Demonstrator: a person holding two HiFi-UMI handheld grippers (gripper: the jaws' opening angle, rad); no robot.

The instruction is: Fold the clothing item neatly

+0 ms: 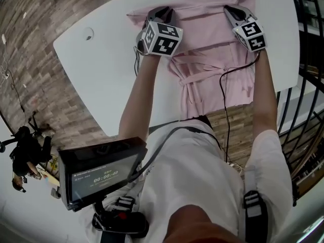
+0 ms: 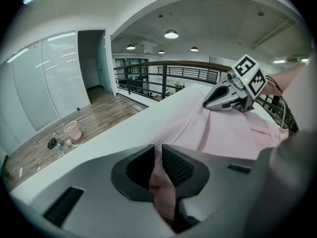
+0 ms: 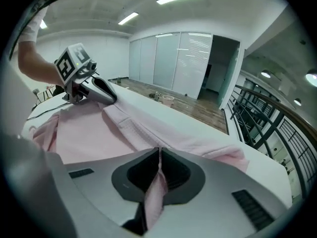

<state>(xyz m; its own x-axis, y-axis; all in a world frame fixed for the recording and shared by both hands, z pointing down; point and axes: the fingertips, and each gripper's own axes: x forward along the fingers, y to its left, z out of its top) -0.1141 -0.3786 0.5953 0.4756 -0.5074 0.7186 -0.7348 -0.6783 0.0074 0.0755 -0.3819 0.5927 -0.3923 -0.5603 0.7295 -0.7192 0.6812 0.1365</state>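
A pale pink cloth garment (image 1: 212, 59) lies spread across a white oval bench (image 1: 96, 54), its far edge toward the bench's far side and its near end reaching the edge closest to the person; whether that end hangs over the edge is hard to tell from the head view. A tie belt (image 1: 190, 87) of the same pink cloth trails down the middle of the garment. The left tool (image 1: 161, 11) sits at the garment's far left corner and the right tool (image 1: 230, 9) at its far right corner, both angled downward onto the cloth and well apart from each other, with most of the garment lying between and behind them toward the person. In the left gripper view the jaws stand almost together with a fold of pink fabric pinched in the narrow slit between the pads. In the right gripper view the jaws are pressed together on a thin pleat of the same fabric, which runs back between them. A black cable (image 1: 225, 100) runs from the right tool across the garment's near half. A wood-plank floor (image 1: 40, 44) surrounds the bench, and a black metal railing (image 1: 309, 75) stands on the right.
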